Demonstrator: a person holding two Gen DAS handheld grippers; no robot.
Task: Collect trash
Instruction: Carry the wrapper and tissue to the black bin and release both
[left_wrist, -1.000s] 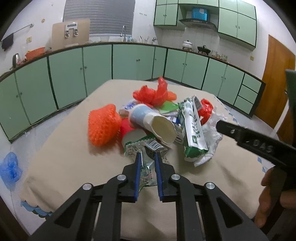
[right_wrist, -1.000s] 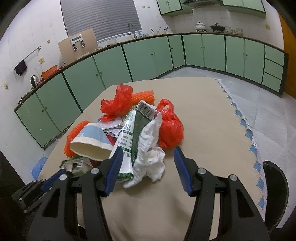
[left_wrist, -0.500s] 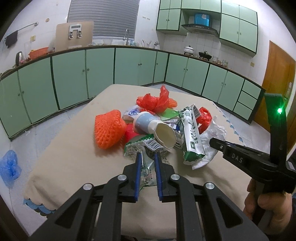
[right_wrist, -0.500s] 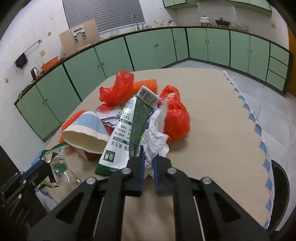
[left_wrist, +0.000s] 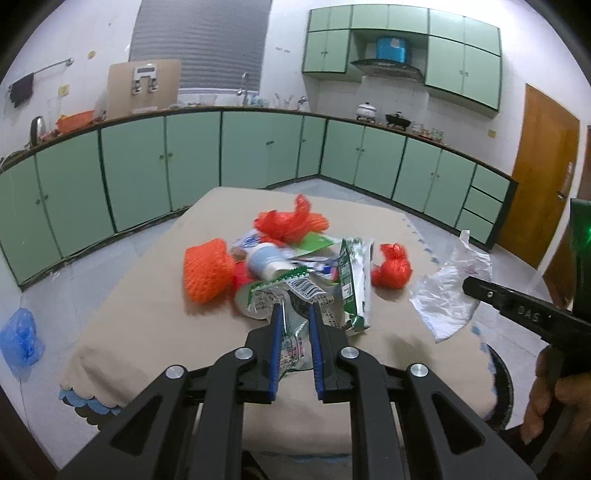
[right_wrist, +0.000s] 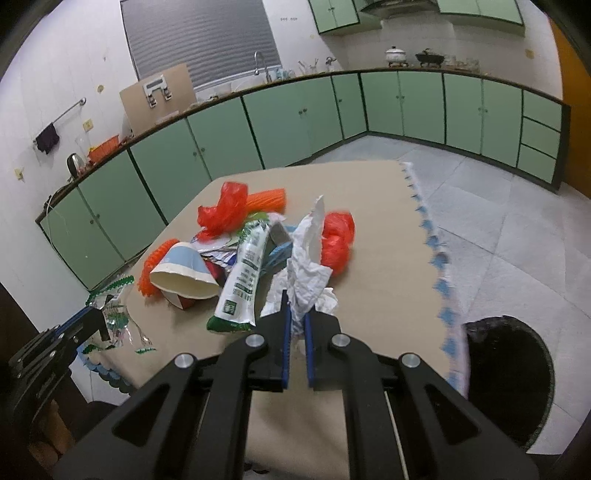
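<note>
Now left tool (left_wrist: 295, 314) pinches a clear wrapper (left_wrist: 291, 332); right tool (right_wrist: 295, 321) clamps crumpled tissue (right_wrist: 308, 266).

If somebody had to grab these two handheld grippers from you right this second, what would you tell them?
Left gripper: shut on a clear wrapper, at the table's near edge.
Right gripper: shut on a white tissue, lifted.
Bin: on the floor, right of the table.
Done: two pieces gripped, neither binned.
Left: drop both, then the cup, green pouch, red bags and orange nets.
</note>
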